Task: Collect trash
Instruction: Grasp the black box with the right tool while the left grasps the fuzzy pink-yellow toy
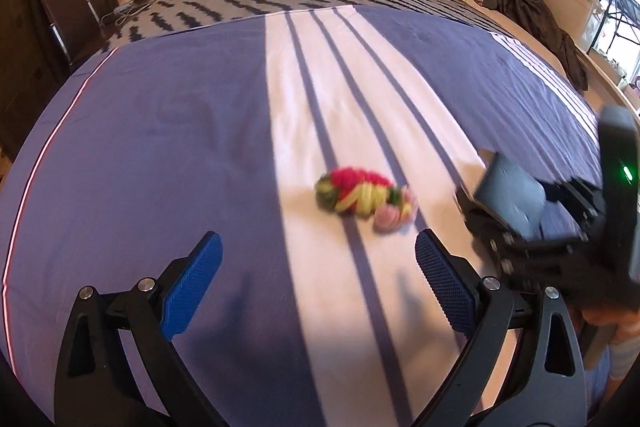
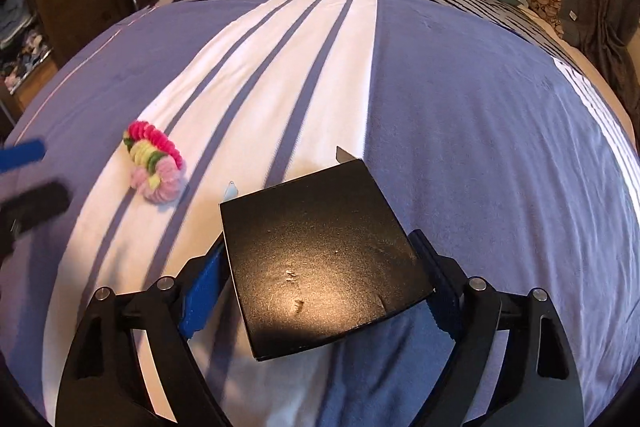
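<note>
Trash: a coiled bundle of pink, yellow and green pipe cleaners [image 2: 157,163] lay on the white striped band of the bedspread [image 2: 480,131], loose and untouched by either tool.
Other scraps: two small pale slivers [image 2: 231,191] lay on the cloth just beyond the far edge of the pan; what they were could not be told.
Right gripper [image 2: 324,263]: its jaws stood wide, and the blue pads appeared to press the two sides of a flat black dustpan-like tray [image 2: 320,259], held tilted down toward the bed.
Tray contents: only a few tiny crumbs showed on its dark surface; nothing large had been gathered.
Left gripper [image 1: 316,283]: its jaws were spread wide with nothing between them, hovering above the bedspread with the bundle just ahead of its fingertips.
Positions: the bundle sat between the two tools, near the tray's left corner but apart from it.
Progress: judged early; the main piece of trash was not yet collected.
Remaining: probably picking or nudging the bundle onto the tray, then the slivers, then carrying all of it away.
</note>
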The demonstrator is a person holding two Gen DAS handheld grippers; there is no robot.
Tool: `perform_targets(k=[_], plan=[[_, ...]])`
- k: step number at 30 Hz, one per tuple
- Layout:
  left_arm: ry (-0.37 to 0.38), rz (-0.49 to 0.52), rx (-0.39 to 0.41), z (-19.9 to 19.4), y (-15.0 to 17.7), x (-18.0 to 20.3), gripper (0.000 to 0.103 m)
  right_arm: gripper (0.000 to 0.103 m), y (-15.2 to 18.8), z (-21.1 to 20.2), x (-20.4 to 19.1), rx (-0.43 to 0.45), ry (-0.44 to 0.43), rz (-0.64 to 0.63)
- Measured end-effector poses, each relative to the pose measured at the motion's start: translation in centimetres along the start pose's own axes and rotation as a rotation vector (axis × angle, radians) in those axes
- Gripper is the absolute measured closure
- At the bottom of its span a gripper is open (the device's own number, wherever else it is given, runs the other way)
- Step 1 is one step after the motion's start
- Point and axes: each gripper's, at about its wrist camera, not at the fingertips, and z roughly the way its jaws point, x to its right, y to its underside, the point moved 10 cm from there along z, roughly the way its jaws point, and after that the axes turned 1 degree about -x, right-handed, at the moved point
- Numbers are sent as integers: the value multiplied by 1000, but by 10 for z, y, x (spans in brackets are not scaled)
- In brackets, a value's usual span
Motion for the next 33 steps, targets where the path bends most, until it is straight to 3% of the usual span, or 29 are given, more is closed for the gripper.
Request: perform_targets(k=[9,17,18,20,27,33], plan=[[30,-10,-30,45,-27,20,11,22,10,-39,22,45,2,41],[9,-41,-104,87,-21,18,12,23,14,-55,13,86,-37,30],[4,-35,-92,87,-21,18,15,23,15,-55,11,85,-39,27],[6,-28,-79,84,-22,19,36,23,17,-54,9,83,-40,26],[11,15,-86,65,-8,23,43,24,34,-60,7,67,-41,47],[19,25,-67,15,22,22,45,24,58,-89,-4,68,-32,31]])
